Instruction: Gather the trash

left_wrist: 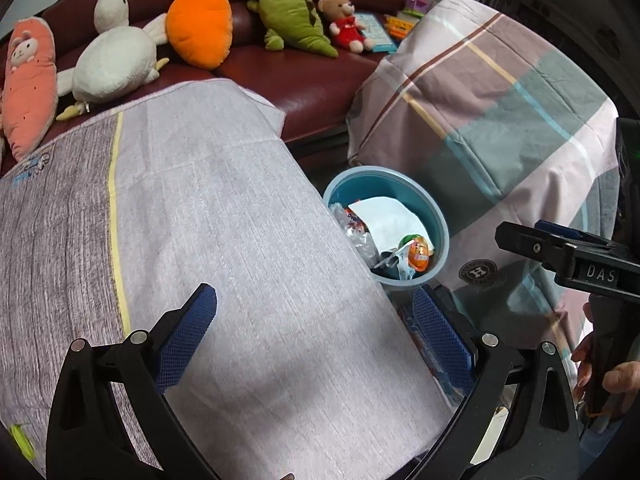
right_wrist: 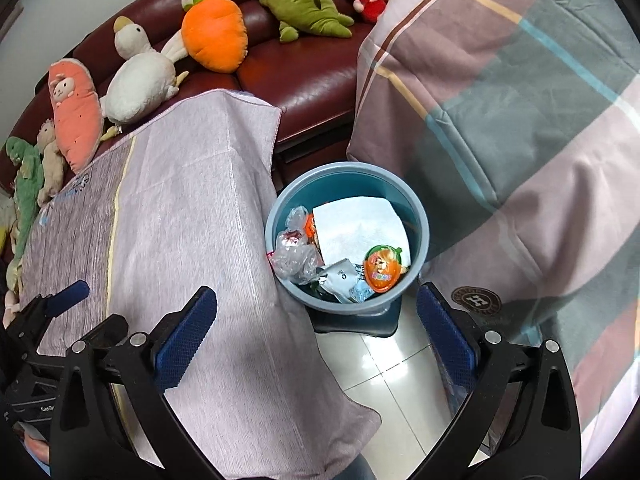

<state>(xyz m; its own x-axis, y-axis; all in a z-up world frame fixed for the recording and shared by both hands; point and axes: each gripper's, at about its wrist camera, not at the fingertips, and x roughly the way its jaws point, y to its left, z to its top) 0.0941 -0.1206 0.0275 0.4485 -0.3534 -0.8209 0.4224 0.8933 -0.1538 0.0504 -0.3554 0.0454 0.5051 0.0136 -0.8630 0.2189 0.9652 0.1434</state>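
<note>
Looks like the drop-off step is about wrapped up. The trash (right_wrist: 344, 252) (a white paper sheet, crumpled plastic, an orange egg-shaped wrapper) sits in the blue bin (right_wrist: 420, 216) on the floor, squeezed between the cloth-covered desk (right_wrist: 192, 208) and a plaid blanket. The right gripper (right_wrist: 316, 332) hangs above with jaws wide and empty; the left gripper (left_wrist: 316, 336) is spread open too, nothing in it. I'd guess next comes scanning the desk for leftovers, though it looks bare from here.
</note>
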